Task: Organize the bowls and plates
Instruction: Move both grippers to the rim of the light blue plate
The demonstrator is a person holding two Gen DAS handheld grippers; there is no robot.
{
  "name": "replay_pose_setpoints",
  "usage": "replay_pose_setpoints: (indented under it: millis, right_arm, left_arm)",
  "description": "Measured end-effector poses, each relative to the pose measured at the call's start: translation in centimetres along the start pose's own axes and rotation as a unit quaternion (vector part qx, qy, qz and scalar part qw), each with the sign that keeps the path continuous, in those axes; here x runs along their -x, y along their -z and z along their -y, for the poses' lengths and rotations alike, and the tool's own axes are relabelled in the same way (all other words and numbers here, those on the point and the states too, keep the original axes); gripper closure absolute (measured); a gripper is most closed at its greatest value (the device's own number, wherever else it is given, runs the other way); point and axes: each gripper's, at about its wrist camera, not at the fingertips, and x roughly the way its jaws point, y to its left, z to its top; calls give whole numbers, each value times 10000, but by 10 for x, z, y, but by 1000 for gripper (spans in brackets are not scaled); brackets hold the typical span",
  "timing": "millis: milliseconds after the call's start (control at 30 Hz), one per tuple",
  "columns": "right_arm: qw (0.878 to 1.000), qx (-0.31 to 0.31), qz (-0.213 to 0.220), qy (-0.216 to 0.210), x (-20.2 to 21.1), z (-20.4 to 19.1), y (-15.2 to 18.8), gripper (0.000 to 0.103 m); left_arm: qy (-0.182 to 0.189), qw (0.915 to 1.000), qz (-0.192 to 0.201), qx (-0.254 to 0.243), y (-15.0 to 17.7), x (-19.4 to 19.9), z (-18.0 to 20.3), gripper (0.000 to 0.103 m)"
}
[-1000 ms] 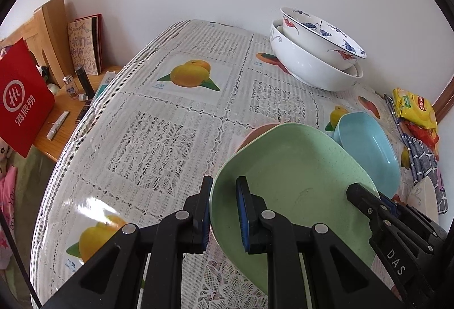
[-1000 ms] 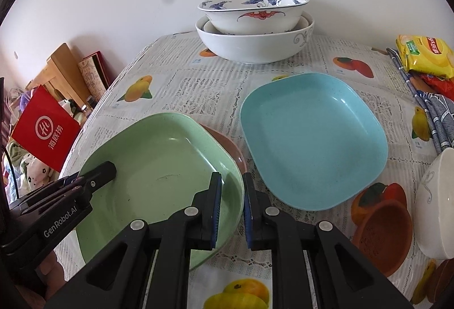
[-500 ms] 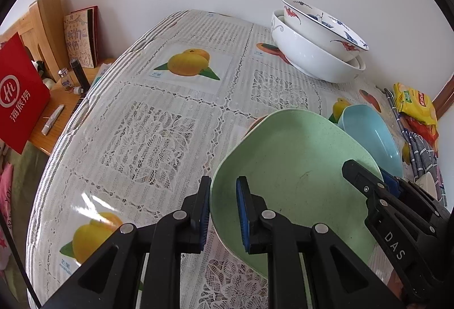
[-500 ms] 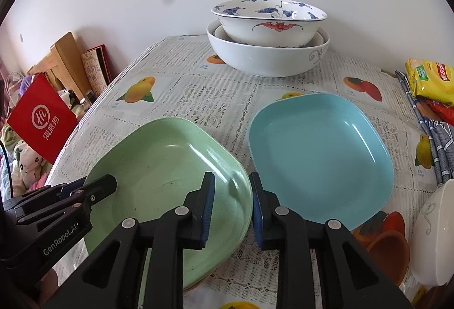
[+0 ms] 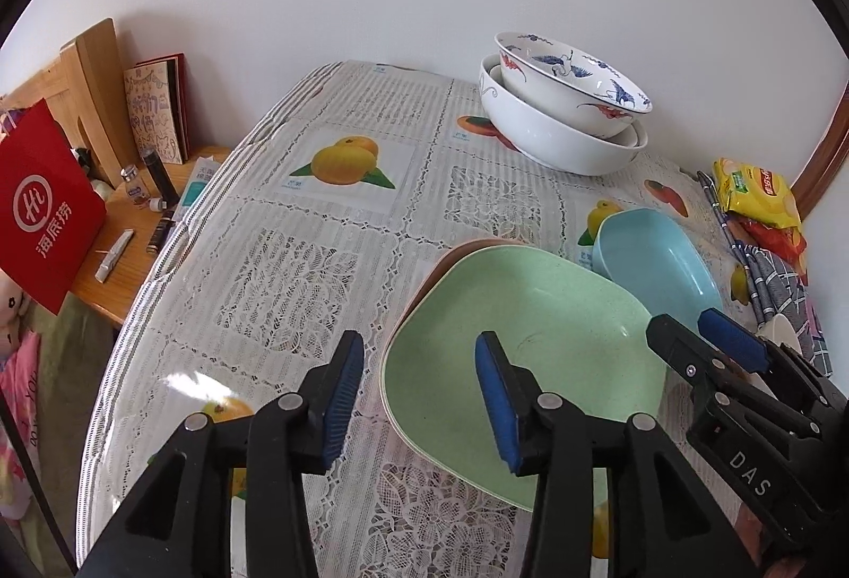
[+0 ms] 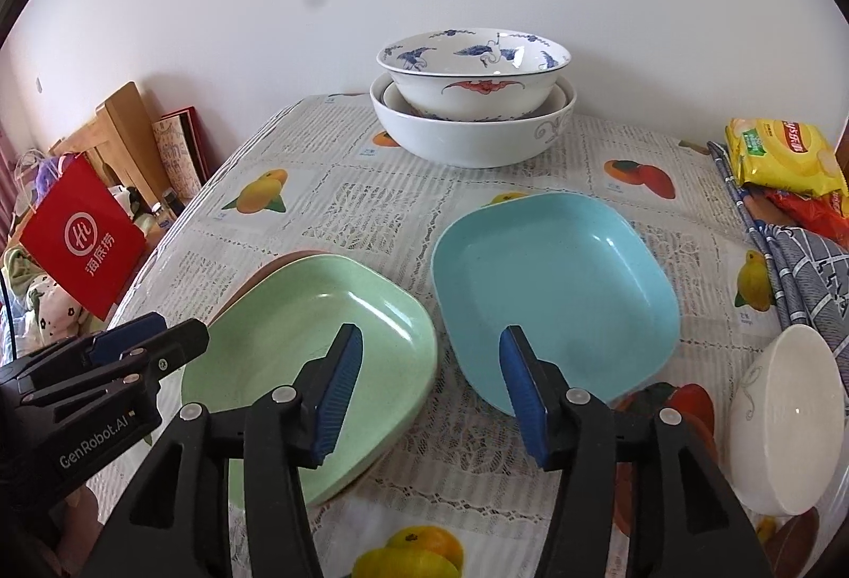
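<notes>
My left gripper point(image 5: 419, 397) and right gripper point(image 6: 430, 381) had just been opening; both stood wide, with nothing pressed between the pads. The green plate point(image 6: 308, 350) lay stacked on a pink plate point(image 5: 451, 259), so that step looked done. The blue plate point(image 6: 552, 291) sat just beside them, unstacked. 2 patterned bowls point(image 6: 472, 111) were nested; 1 white bowl point(image 6: 785, 424) lay apart, on its side.

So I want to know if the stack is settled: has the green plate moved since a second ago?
Yes. The green plate has come down flat on the pink plate, hiding its side toward the blue plate.
</notes>
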Motion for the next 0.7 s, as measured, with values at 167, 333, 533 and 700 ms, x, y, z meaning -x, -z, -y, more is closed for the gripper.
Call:
replay_pose_setpoints:
  millis: [167,333,533,700]
  right_arm:
    - [9996,-134,220,110,35,23,13,34]
    - [9978,-261,518,323,73,49,28,28]
    - [9963,-571,493,404,107,82,44,28]
    - [9955,-405,508,694,123,92,53,28]
  left_arm:
    - [133,9996,224,-71,1,24,17,52]
    - [314,9980,505,-236,6,48,46,47]
    - [652,9953,592,-401,16,66,81,45]
    - [918,9930,488,-567,21,74,107,45]
